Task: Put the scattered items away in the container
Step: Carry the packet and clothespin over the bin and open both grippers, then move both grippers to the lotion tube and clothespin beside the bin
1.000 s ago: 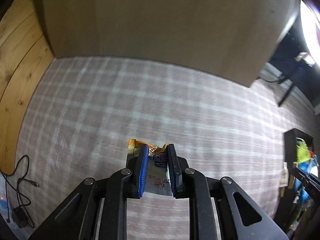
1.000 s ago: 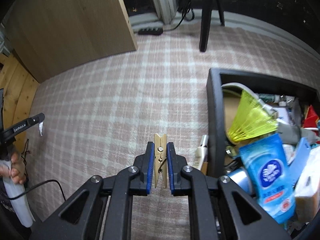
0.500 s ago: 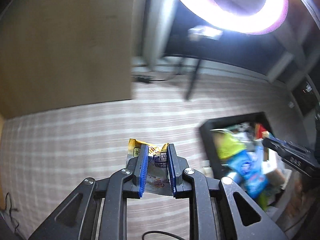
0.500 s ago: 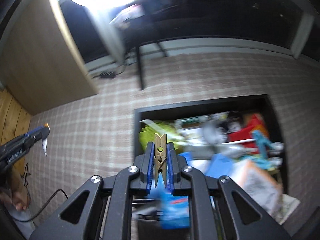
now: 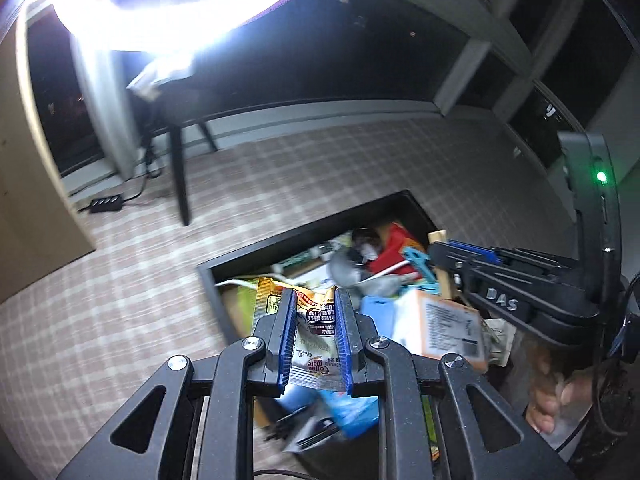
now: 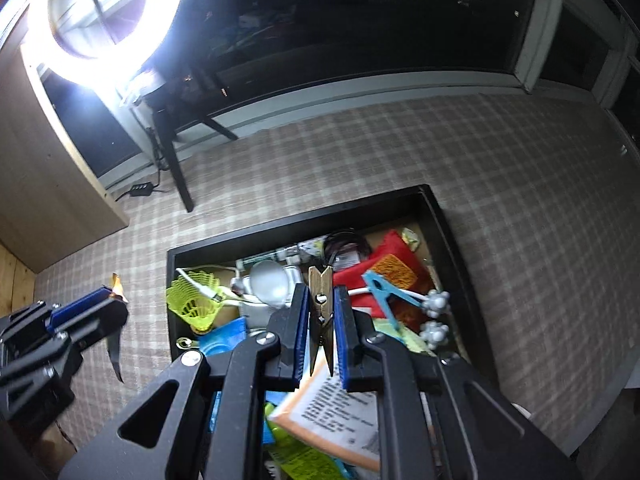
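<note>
My left gripper (image 5: 315, 334) is shut on a yellow and white sachet (image 5: 316, 330), held above the near left part of the black container (image 5: 256, 249). My right gripper (image 6: 321, 318) is shut on a wooden clothespin (image 6: 321, 312), held upright over the middle of the black container (image 6: 280, 226). The container holds several items: a yellow shuttlecock (image 6: 194, 296), a red pouch (image 6: 390, 274), a blue clip (image 6: 386, 294) and an orange-edged packet (image 6: 332, 416). In the left wrist view the right gripper (image 5: 460, 258) reaches in from the right with the clothespin tip (image 5: 438, 237) showing. The left gripper (image 6: 96, 306) shows at the left edge of the right wrist view.
The container sits on a checked carpet (image 6: 400, 152). A ring light (image 6: 100, 12) glares at the upper left on a black stand (image 6: 176, 168). A power strip (image 5: 106, 203) lies by the window wall. A wooden panel (image 6: 44, 184) stands at the left. A person's hand (image 5: 556, 396) grips the right tool.
Both grippers have swung from the open carpet to over the container, rising and tilting as they went. Each keeps its item: the sachet in the left, the clothespin in the right.
</note>
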Available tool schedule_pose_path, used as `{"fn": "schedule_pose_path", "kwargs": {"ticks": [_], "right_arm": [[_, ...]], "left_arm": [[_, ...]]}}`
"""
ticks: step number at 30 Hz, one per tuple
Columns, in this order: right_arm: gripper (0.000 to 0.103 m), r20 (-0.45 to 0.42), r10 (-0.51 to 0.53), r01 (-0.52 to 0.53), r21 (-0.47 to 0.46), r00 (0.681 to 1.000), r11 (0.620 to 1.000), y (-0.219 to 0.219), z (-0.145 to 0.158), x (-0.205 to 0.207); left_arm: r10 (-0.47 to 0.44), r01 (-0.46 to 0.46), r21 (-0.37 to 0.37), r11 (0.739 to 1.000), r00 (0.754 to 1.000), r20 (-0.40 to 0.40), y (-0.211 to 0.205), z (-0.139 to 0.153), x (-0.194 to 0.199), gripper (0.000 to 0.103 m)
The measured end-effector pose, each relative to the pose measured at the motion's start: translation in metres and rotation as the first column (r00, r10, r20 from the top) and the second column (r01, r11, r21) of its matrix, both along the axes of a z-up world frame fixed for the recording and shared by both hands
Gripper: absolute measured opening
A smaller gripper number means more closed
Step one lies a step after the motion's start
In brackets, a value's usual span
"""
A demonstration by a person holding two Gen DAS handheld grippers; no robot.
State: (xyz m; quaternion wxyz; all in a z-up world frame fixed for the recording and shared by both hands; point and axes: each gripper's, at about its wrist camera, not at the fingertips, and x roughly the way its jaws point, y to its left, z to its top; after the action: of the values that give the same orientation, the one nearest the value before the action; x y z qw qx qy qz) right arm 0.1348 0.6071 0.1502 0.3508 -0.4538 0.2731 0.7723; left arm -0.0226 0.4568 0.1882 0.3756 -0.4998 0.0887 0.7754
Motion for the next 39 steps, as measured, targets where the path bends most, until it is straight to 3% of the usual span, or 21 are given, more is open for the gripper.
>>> {"fn": "schedule_pose_path", "kwargs": {"ticks": [2, 3, 4, 6, 8, 15, 23, 29, 35, 39], "right_arm": [[0.013, 0.002, -0.005, 0.005, 0.002, 1.0, 1.0, 0.002, -0.002, 0.003], [0.013, -0.01, -0.001, 0.001, 0.002, 1.0, 1.0, 0.003, -0.001, 0.004], [0.014, -0.017, 0.001, -0.001, -0.005, 1.0, 1.0, 0.003, 0.0, 0.005], [0.027, -0.016, -0.013, 0.013, -0.018, 1.0, 1.0, 0.006, 0.001, 0.008], [0.031, -0.026, -0.021, 0.021, 0.0, 0.999, 1.0, 0.006, 0.005, 0.01], [0.031, -0.042, -0.008, 0.008, 0.003, 0.999, 1.0, 0.001, 0.009, 0.011], [0.031, -0.051, 0.038, -0.039, -0.009, 0.998, 0.999, -0.017, 0.007, 0.001], [0.031, -0.056, 0.09, -0.091, -0.006, 0.994, 0.996, -0.042, 0.008, -0.007], [0.031, -0.079, 0.136, -0.138, -0.017, 0.987, 0.99, -0.075, 0.009, -0.008], [0.031, -0.108, 0.172, -0.177, -0.046, 0.979, 0.983, -0.108, 0.004, -0.005]], "left_arm": [[-0.024, 0.024, 0.02, 1.0, 1.0, -0.008, 0.011, 0.001, 0.005, 0.019], [-0.036, 0.036, 0.028, 0.999, 0.999, -0.01, 0.015, 0.002, 0.006, 0.024], [-0.052, 0.052, 0.027, 0.998, 0.999, -0.002, 0.018, 0.001, 0.007, 0.046], [-0.062, 0.062, 0.019, 0.998, 0.998, 0.005, 0.02, -0.001, 0.008, 0.063], [-0.057, 0.057, 0.009, 0.998, 0.998, -0.012, 0.018, -0.001, 0.008, 0.061], [-0.025, 0.025, -0.001, 1.0, 0.999, -0.032, -0.008, 0.0, -0.006, 0.057], [0.046, -0.047, -0.023, 0.999, 0.998, -0.044, -0.066, -0.006, -0.03, 0.055], [0.083, -0.085, -0.07, 0.994, 0.996, -0.03, -0.104, -0.029, -0.043, 0.055], [0.055, -0.054, -0.107, 0.993, 0.998, 0.009, -0.122, -0.057, -0.042, 0.053], [0.017, -0.013, -0.128, 0.992, 0.999, 0.036, -0.124, -0.076, -0.038, 0.046]]}}
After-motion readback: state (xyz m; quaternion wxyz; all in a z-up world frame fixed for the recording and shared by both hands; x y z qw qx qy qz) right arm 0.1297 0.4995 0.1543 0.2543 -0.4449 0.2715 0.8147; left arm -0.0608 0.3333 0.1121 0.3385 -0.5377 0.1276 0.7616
